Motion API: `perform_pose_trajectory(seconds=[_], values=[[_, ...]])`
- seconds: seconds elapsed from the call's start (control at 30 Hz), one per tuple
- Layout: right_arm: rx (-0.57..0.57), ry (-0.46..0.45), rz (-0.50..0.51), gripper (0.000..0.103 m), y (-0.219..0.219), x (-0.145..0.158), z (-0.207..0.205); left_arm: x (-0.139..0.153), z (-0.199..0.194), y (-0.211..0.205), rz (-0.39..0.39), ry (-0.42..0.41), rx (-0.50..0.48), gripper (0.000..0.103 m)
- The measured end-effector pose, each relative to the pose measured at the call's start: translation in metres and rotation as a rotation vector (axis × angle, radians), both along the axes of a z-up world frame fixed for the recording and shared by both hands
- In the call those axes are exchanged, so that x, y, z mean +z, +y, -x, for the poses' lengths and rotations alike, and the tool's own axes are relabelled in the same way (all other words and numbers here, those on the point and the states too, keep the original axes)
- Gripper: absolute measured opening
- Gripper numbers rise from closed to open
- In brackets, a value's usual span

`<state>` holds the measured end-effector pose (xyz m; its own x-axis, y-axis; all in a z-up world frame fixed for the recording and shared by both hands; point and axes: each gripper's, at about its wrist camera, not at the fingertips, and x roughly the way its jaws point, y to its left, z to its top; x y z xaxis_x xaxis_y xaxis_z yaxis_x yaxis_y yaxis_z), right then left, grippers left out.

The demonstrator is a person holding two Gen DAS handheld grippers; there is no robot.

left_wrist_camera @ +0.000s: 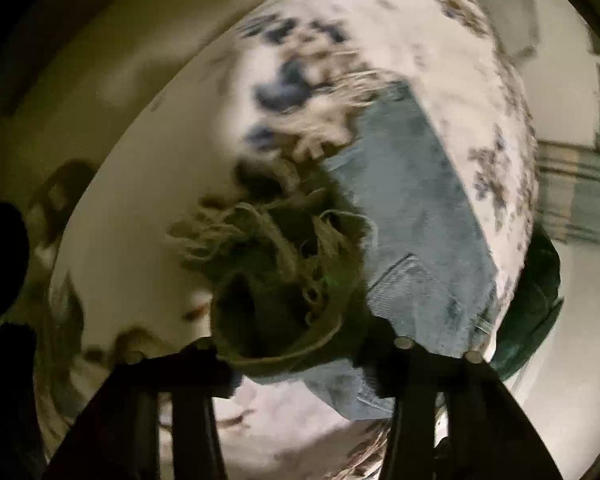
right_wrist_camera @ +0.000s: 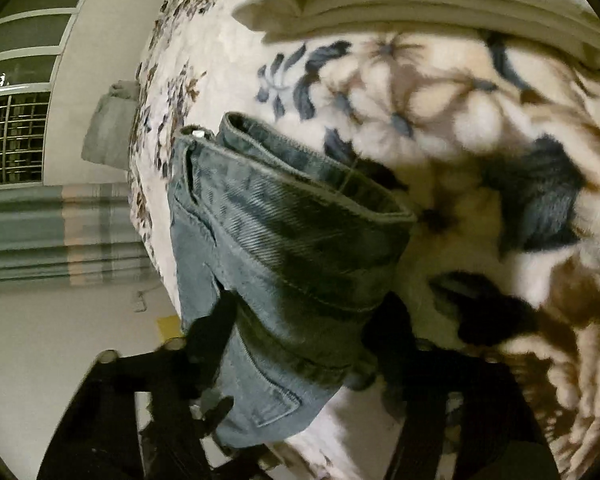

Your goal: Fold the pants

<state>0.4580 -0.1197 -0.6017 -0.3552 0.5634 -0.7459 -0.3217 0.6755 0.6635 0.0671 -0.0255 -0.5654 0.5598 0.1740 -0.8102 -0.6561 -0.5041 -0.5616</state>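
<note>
The left tongs (left_wrist_camera: 300, 356) have their two dark fingers set apart, with the frayed hem of a leg of the jeans (left_wrist_camera: 412, 220) bunched in the gap between them; whether the fingers actually pinch the cloth cannot be told, as the view is blurred. Loose pale threads (left_wrist_camera: 236, 232) hang from that ragged hem just ahead of the fingers. Beyond it the blue denim runs flat across a bed (left_wrist_camera: 148, 184) covered by a white blanket with a blue and brown flower print. The right tongs (right_wrist_camera: 296, 340) stand on either side of the waist end of the same jeans (right_wrist_camera: 284, 240), the left finger (right_wrist_camera: 210, 332) lying against the denim beside a pocket (right_wrist_camera: 260, 384) and the right one close to the waistband; a firm grip cannot be confirmed. A metal button (right_wrist_camera: 198, 133) shows at the far end of the waistband. No brand, label or writing can be read on the jeans. Past the denim lies the flowered blanket (right_wrist_camera: 440, 92), and beyond it a stack of folded white bedding (right_wrist_camera: 420, 0). Off the bed's edge are a barred window (right_wrist_camera: 16, 136) and a striped curtain (right_wrist_camera: 60, 232).
</note>
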Motion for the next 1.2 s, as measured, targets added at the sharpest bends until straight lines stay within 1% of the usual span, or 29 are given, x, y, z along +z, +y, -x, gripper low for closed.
perform_pose_trajectory(seconds=[0.1, 0.17, 0.2, 0.23, 0.27, 0.3, 0.33, 0.37, 0.4, 0.43, 0.47, 0.5, 0.63, 0.77, 0.8, 0.83, 0.93, 0.97, 1.0, 1.03, 1.07, 1.1, 1.13, 1.2], values=[[-0.047, 0.027, -0.032, 0.024, -0.011, 0.003, 0.000, 0.005, 0.006, 0.012, -0.051, -0.028, -0.039, 0.036], [-0.057, 0.042, -0.043, 0.023, -0.019, 0.004, 0.002, 0.004, 0.012, 0.009, -0.078, -0.073, -0.036, 0.037], [-0.046, 0.039, -0.032, 0.024, -0.020, 0.002, 0.003, 0.000, 0.013, 0.008, -0.071, -0.089, -0.044, 0.039], [-0.035, 0.040, -0.023, 0.028, -0.021, 0.000, 0.003, -0.008, 0.016, 0.004, -0.052, -0.104, -0.042, 0.045], [-0.028, 0.052, -0.012, 0.033, -0.020, -0.004, 0.002, -0.015, 0.017, 0.000, -0.027, -0.135, -0.026, 0.050], [-0.026, 0.068, -0.008, 0.045, -0.021, -0.009, 0.002, -0.023, 0.022, -0.012, 0.009, -0.175, 0.003, 0.059], [-0.023, 0.088, -0.011, 0.051, -0.021, -0.014, 0.001, -0.028, 0.024, -0.016, 0.030, -0.201, 0.025, 0.064], [-0.017, 0.103, -0.019, 0.060, -0.019, -0.017, 0.000, -0.032, 0.025, -0.025, 0.051, -0.241, 0.063, 0.065], [-0.011, 0.110, -0.029, 0.066, -0.017, -0.018, 0.000, -0.033, 0.027, -0.032, 0.058, -0.261, 0.084, 0.066], [-0.006, 0.113, -0.036, 0.068, -0.015, -0.020, 0.002, -0.032, 0.025, -0.038, 0.061, -0.280, 0.095, 0.070], [0.005, 0.116, -0.043, 0.073, -0.011, -0.020, 0.003, -0.032, 0.021, -0.042, 0.065, -0.283, 0.090, 0.070], [0.013, 0.115, -0.043, 0.075, -0.009, -0.021, 0.005, -0.033, 0.016, -0.044, 0.068, -0.284, 0.083, 0.070], [0.053, 0.108, -0.026, 0.076, 0.005, -0.026, 0.009, -0.038, -0.003, -0.038, 0.078, -0.287, 0.078, 0.070], [0.060, 0.115, -0.023, 0.076, 0.016, -0.030, 0.010, -0.032, -0.015, -0.011, 0.049, -0.225, 0.085, 0.071], [0.060, 0.117, -0.022, 0.076, 0.015, -0.032, 0.010, -0.032, -0.015, -0.009, 0.043, -0.213, 0.086, 0.071], [0.057, 0.120, -0.026, 0.076, 0.016, -0.033, 0.010, -0.035, -0.015, -0.010, 0.054, -0.199, 0.087, 0.071], [0.047, 0.122, -0.035, 0.076, 0.020, -0.035, 0.007, -0.031, -0.017, -0.007, 0.058, -0.166, 0.088, 0.071], [0.039, 0.116, -0.038, 0.076, 0.022, -0.035, 0.008, -0.028, -0.018, -0.007, 0.050, -0.154, 0.083, 0.071], [0.031, 0.109, -0.045, 0.067, 0.020, -0.033, 0.008, -0.024, -0.018, -0.007, 0.027, -0.134, 0.082, 0.067], [0.025, 0.092, -0.042, 0.058, 0.020, -0.032, 0.009, -0.020, -0.021, -0.005, 0.012, -0.114, 0.081, 0.048], [0.016, 0.085, -0.042, 0.046, 0.019, -0.033, 0.010, -0.017, -0.020, -0.005, -0.009, -0.092, 0.075, 0.040], [0.003, 0.088, -0.052, 0.039, 0.015, -0.033, 0.007, -0.015, -0.021, -0.003, -0.031, -0.086, 0.065, 0.030], [-0.009, 0.089, -0.060, 0.037, 0.013, -0.032, 0.008, -0.013, -0.023, -0.001, -0.049, -0.075, 0.052, 0.028], [-0.032, 0.089, -0.078, 0.031, 0.009, -0.030, 0.011, -0.007, -0.022, 0.001, -0.080, -0.066, 0.038, 0.026]])
